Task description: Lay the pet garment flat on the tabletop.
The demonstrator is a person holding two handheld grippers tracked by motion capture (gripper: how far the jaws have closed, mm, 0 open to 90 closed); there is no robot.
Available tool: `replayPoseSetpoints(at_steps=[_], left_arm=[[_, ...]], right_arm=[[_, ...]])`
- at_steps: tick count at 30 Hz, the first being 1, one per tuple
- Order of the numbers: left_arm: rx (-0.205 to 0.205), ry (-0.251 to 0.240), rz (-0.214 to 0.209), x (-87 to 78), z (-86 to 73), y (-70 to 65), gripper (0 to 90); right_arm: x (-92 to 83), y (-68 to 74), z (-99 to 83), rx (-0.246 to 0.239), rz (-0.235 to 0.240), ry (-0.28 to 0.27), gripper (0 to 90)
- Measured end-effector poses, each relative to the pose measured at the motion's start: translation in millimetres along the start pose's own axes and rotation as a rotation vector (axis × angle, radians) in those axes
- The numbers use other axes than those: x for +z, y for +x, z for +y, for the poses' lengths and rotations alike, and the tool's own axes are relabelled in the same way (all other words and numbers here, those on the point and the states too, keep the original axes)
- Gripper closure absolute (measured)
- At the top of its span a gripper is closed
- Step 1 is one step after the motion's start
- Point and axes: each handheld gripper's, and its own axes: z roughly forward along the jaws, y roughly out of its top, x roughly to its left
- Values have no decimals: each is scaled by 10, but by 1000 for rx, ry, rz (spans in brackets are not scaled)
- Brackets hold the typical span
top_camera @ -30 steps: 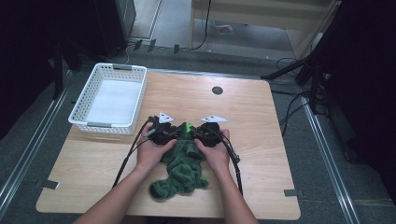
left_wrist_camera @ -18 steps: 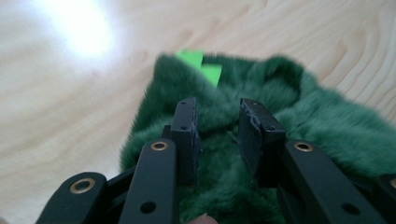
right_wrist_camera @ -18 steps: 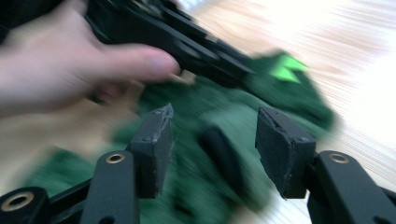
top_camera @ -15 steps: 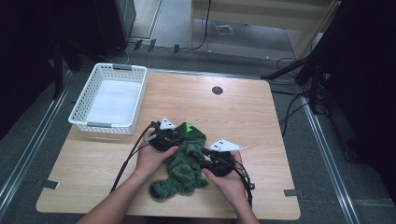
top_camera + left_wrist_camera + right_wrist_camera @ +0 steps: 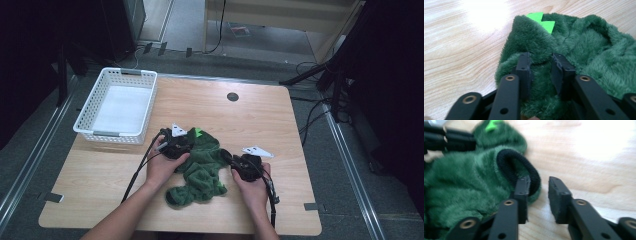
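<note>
You had 1 fuzzy green garment (image 5: pixel 200 167) lying crumpled on the wooden table (image 5: pixel 300 130), near the front edge and between your 2 hands. A bright green tag (image 5: pixel 541 21) stuck out at its far end.

Your left gripper (image 5: pixel 541 67) sat on the far left part of the garment. Its 2 black jaws stood a little apart with a hump of green fuzz between them, and they had just opened a bit more. You could not tell from the left gripper view if the pads (image 5: pixel 525 72) were really pinching the fuzz or just resting in it.

Your right gripper (image 5: pixel 537 188) was at the right edge of the garment, by the black stretchy cuff (image 5: pixel 517 167). Its jaws had just been opening a little. One jaw touched the cuff and the other stood over bare wood, so the gap between them was not squeezing anything. In that same view your left gripper showed at the far end of the garment.

A white basket (image 5: pixel 87 125) stood at the far left of the table, well apart from the garment.
</note>
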Motion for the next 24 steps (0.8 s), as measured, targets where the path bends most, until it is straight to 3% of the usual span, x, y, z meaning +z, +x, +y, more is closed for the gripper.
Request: replayPoseSetpoints(at_steps=[3, 4, 5, 6, 7, 9, 10, 13, 16, 17, 20, 21, 24], left_arm=[[-2, -13, -17, -30, -6, -4, 595], [-5, -26, -24, -43, -7, -11, 592], [-2, -31, -28, -57, -4, -18, 592], [-1, -46, -32, -70, 6, -38, 598], [-1, -46, -32, -70, 6, -38, 602], [8, -56, -40, -81, 13, -57, 608], [14, -55, -38, -81, 13, -68, 608], [20, -35, -47, -49, -5, -73, 611], [31, -4, -46, -8, -33, -67, 610], [35, -8, -44, -6, -36, -65, 610], [25, -14, -30, 8, -28, -67, 621], [27, -15, -19, 12, -26, -68, 621], [20, -15, 2, 29, -9, -65, 641]], right_arm=[[-160, 9, 47, 1, 41, -97, 651], [-281, 40, 72, -26, 48, -155, 714], [-281, 40, 72, -26, 48, -155, 714], [-336, 84, 88, -56, 107, -169, 752], [-336, 84, 88, -56, 107, -169, 752], [-227, 187, 95, -119, 186, -100, 736], [-227, 187, 95, -119, 186, -100, 736], [-42, 251, 69, -150, 144, -86, 599], [114, 257, 43, -143, 93, -68, 520], [150, 263, 29, -146, 70, -57, 545], [161, 251, -19, -175, 104, -24, 748], [161, 251, -19, -175, 104, -24, 748], [88, 191, -4, -117, 140, -18, 824]])
